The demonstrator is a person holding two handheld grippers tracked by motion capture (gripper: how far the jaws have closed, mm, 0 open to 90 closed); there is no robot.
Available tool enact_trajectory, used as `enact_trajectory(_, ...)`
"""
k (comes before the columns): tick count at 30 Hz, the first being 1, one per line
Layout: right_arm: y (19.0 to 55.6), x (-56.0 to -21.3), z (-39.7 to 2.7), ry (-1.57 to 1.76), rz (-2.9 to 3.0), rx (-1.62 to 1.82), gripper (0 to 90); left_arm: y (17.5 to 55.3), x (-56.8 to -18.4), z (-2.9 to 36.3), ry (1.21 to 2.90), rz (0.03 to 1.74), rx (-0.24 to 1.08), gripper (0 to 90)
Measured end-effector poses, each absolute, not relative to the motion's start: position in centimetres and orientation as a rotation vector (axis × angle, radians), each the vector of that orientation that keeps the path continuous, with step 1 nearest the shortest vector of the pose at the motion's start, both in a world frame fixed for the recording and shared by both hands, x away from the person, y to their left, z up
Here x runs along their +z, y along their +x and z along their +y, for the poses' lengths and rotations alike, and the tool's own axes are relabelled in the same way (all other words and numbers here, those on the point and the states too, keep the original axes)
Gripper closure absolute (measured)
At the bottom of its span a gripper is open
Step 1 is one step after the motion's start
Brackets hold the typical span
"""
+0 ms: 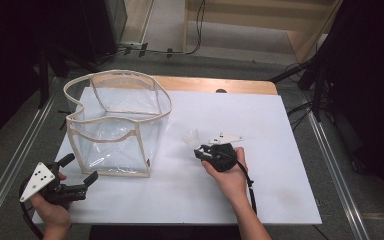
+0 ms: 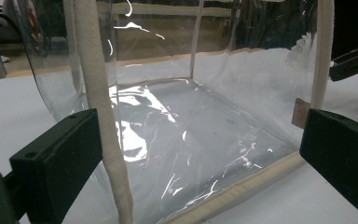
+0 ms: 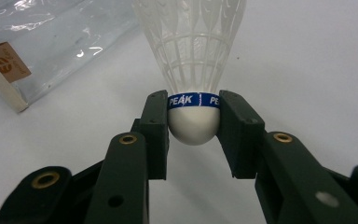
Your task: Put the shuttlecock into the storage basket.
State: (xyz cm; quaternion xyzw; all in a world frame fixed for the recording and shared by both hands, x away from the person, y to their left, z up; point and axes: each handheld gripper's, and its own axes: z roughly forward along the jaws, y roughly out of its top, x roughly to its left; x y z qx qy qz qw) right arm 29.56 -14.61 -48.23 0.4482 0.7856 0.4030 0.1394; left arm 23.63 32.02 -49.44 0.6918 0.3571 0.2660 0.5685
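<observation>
Jaws of the left gripper (image 1: pixel 82 176), lower left of the high view, stand spread just before the clear bag (image 1: pixel 117 125). Right of centre, the right gripper (image 3: pixel 193 122) clamps the shuttlecock (image 3: pixel 192 70) by its white cork.

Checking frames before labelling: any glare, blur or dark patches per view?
High view: soft focus, dark corners, the white table sheet evenly lit. Left gripper view: bright glare streaks on the clear plastic bag with cream fabric trim, and the near black tongs of the left gripper look soft. Right gripper view: the white feather shuttlecock with blue band is sharp, washed out at the top.
</observation>
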Motion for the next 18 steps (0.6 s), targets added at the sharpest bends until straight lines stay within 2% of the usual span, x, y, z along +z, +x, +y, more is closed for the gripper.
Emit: enact_trajectory(18, 29.9, -46.5, -15.0, 1.270, 2.244, 1.184, 62.9, 23.6, -49.4, 32.0, 1.625, 0.840, 0.624, 0.0)
